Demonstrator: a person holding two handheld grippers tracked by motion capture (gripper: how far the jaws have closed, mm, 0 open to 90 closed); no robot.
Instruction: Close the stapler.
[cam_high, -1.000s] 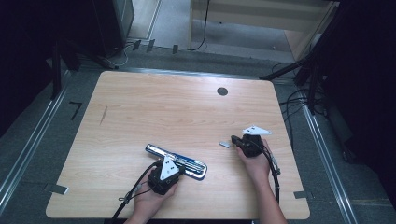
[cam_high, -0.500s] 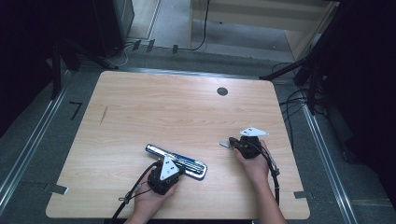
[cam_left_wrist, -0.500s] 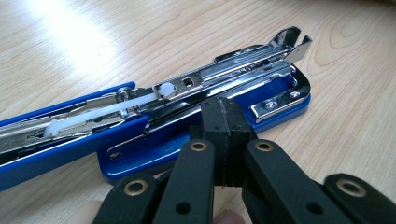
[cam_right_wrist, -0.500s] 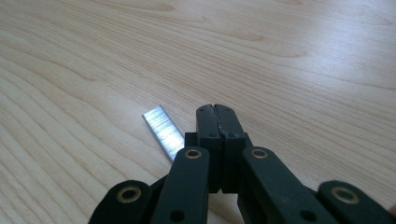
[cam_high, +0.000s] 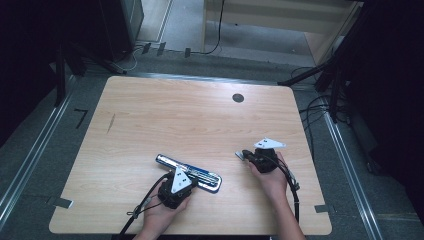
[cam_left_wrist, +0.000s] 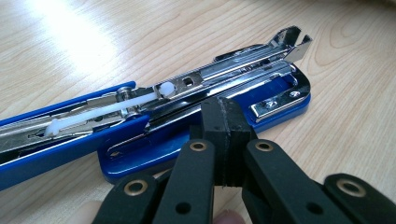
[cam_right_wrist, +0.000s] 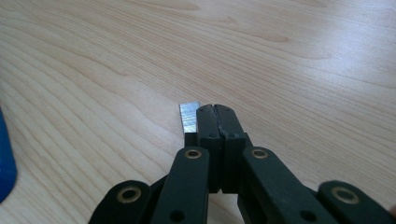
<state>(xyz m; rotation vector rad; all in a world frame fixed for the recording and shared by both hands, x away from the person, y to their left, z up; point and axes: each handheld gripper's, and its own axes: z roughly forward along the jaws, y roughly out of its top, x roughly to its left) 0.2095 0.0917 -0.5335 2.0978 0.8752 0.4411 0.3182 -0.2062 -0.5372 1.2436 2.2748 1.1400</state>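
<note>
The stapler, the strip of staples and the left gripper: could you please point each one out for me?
stapler (cam_left_wrist: 275, 100), left gripper view, on its blue base near the metal plate.
strip of staples (cam_right_wrist: 189, 116), right gripper view, on its shiny top face.
left gripper (cam_left_wrist: 227, 122), left gripper view, at its closed fingertips.

Both forearms come in from the near edge of the table. The left hand (cam_high: 162, 215) grasps the left gripper (cam_high: 192, 175), its jaws pressed together and pointing ahead, low over the tabletop. The right hand (cam_high: 272, 181) holds the right gripper (cam_high: 243, 154), turned toward the left, jaws likewise closed, tips near the tabletop.
</note>
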